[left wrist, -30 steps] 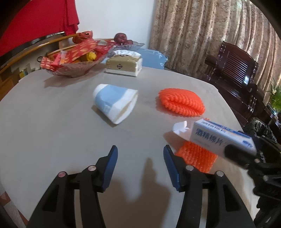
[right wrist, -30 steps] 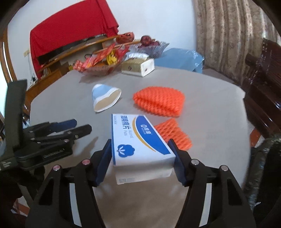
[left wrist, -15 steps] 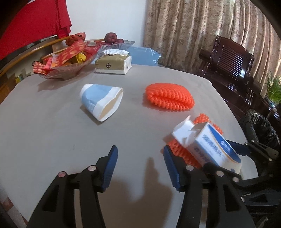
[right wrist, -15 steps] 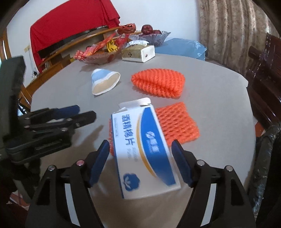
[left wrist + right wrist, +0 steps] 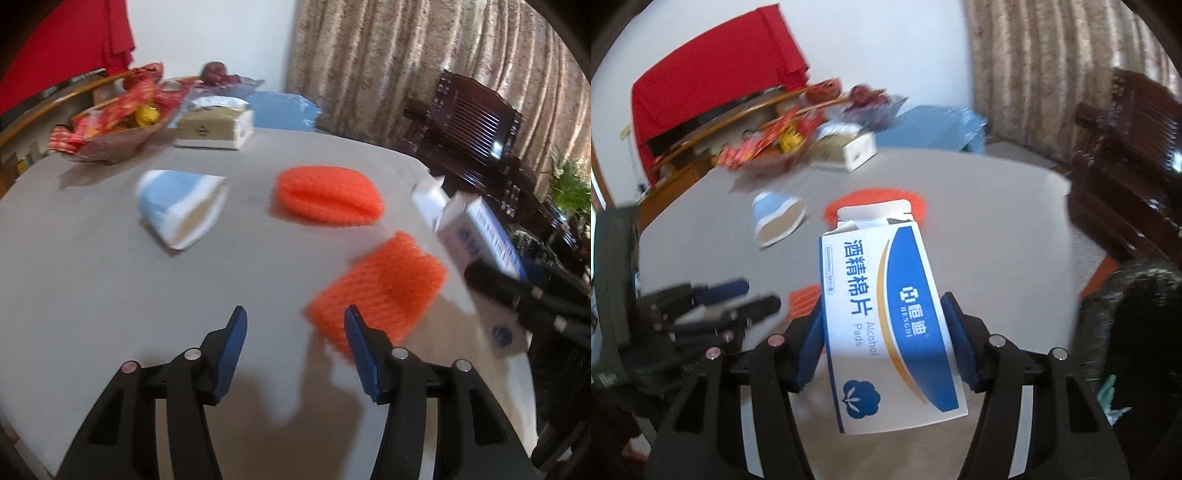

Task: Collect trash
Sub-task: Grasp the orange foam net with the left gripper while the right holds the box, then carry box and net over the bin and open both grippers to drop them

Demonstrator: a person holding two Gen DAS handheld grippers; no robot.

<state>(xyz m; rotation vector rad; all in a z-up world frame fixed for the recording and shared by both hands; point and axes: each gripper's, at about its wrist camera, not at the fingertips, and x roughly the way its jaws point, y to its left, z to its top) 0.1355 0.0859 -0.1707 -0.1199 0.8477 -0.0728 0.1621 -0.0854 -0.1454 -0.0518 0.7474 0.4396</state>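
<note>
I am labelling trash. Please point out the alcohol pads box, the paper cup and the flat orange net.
alcohol pads box (image 5: 886,325): right wrist view, printed top face.
paper cup (image 5: 173,195): left wrist view, blue side.
flat orange net (image 5: 388,280): left wrist view, middle.

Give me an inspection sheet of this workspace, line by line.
Surface: grey table, mostly bare.
Job's things: alcohol pads box, flap open; flattened paper cup; two orange foam nets, far and near.
Clutter: snack basket, tissue box.
Grippers: right tool has just closed further, clamping the box; left tool open, empty.
Cables: nothing seen.
Surroundings: curtain, dark wooden chair.
</note>
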